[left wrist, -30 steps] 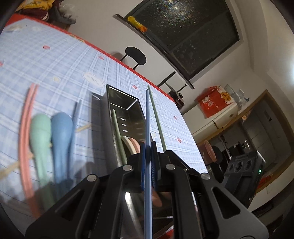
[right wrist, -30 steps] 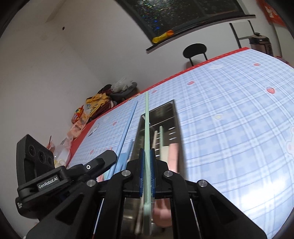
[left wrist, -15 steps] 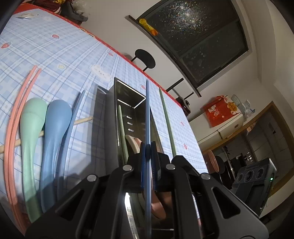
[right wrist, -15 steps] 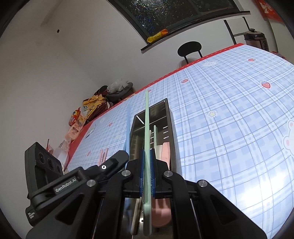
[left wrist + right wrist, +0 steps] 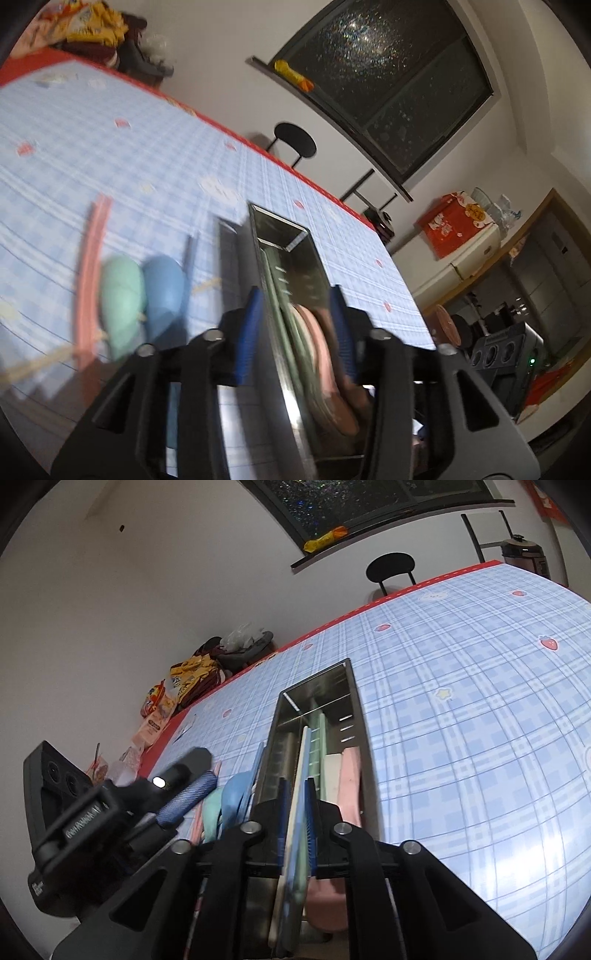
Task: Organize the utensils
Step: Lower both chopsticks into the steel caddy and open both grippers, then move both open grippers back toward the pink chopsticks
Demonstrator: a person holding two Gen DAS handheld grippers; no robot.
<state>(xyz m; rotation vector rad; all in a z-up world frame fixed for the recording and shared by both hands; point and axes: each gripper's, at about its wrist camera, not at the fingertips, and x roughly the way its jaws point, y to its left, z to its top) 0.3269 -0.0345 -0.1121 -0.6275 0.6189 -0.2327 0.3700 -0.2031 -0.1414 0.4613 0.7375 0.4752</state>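
Note:
A long steel utensil box (image 5: 284, 236) (image 5: 325, 686) lies on the blue checked tablecloth and holds green, blue and pale chopsticks (image 5: 308, 746) and pink spoons (image 5: 349, 779). My left gripper (image 5: 297, 314) is open and empty, its blue pads either side of the box's near end. My right gripper (image 5: 297, 805) is partly open just above the box's near end; the chopsticks lie between its pads, resting in the box. Left of the box lie a green spoon (image 5: 120, 291), a blue spoon (image 5: 162, 291) and pink chopsticks (image 5: 86, 266).
A thin wooden stick (image 5: 40, 363) lies under the spoons. Snack bags (image 5: 177, 686) sit at the table's far left edge. A black chair (image 5: 391, 566) stands behind the red table edge. The left gripper's body (image 5: 74, 816) is close on the right gripper's left.
Both grippers have opened. The blue chopstick left my left gripper and the green one left my right gripper; both now lie in the steel box. The left view is blurred by motion.

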